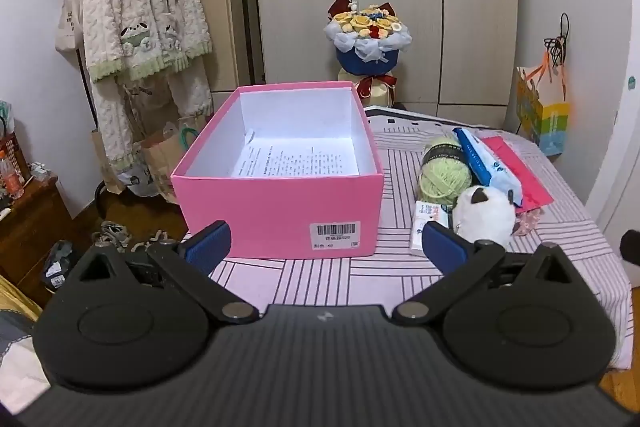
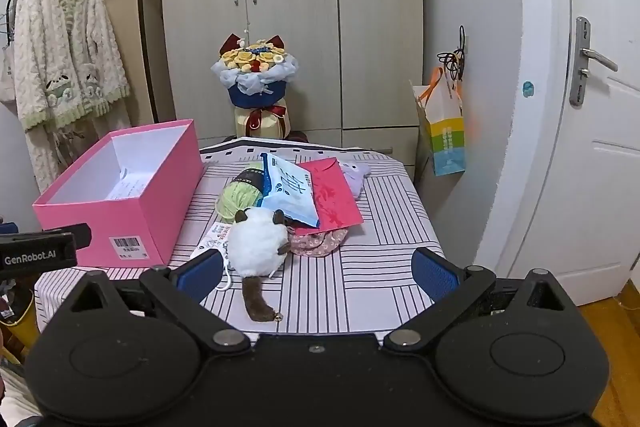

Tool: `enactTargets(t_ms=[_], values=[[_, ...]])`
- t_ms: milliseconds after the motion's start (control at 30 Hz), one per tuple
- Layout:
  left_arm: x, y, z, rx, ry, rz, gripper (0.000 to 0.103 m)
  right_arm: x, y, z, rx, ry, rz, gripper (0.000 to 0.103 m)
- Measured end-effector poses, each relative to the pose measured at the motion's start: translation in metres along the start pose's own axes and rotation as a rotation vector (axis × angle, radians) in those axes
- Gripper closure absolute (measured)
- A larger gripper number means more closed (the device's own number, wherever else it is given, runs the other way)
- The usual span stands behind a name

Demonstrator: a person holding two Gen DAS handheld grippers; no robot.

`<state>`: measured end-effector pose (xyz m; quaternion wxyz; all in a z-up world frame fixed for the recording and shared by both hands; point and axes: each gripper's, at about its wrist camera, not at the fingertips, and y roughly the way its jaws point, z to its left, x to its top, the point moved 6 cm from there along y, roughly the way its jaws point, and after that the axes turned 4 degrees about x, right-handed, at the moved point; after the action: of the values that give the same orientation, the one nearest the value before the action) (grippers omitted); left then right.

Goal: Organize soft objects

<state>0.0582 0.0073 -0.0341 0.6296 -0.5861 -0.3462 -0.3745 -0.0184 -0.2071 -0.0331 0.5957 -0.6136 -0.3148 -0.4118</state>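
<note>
An open pink box (image 1: 280, 203) with a printed sheet inside stands on the striped table; it also shows in the right wrist view (image 2: 116, 203). Right of it lie a white plush cat (image 2: 258, 243) with a brown tail, a green yarn ball (image 2: 236, 197), a blue tissue pack (image 2: 290, 193), a red envelope (image 2: 334, 195), a floral fabric piece (image 2: 318, 241) and a lilac plush (image 2: 358, 171). My left gripper (image 1: 326, 247) is open before the box. My right gripper (image 2: 318, 275) is open just short of the cat, holding nothing.
A small printed packet (image 2: 214, 237) lies beside the cat. A flower bouquet (image 2: 256, 75) stands behind the table against the wardrobe. A clothes rack with a fleece robe (image 1: 140, 7) is at left. A paper bag (image 2: 444, 131) hangs by the white door at right.
</note>
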Motion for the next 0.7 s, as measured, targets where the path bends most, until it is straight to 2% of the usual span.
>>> enactTargets(t_ms=[367, 700], values=[[-0.006, -0.002, -0.004, 0.007, 0.067, -0.060, 0.000, -0.001, -0.008, 0.004, -0.012, -0.018, 0.014, 0.001], [-0.007, -0.012, -0.005, -0.042, 0.100, -0.087, 0.000, -0.003, -0.010, 0.006, -0.003, -0.029, 0.022, 0.001]])
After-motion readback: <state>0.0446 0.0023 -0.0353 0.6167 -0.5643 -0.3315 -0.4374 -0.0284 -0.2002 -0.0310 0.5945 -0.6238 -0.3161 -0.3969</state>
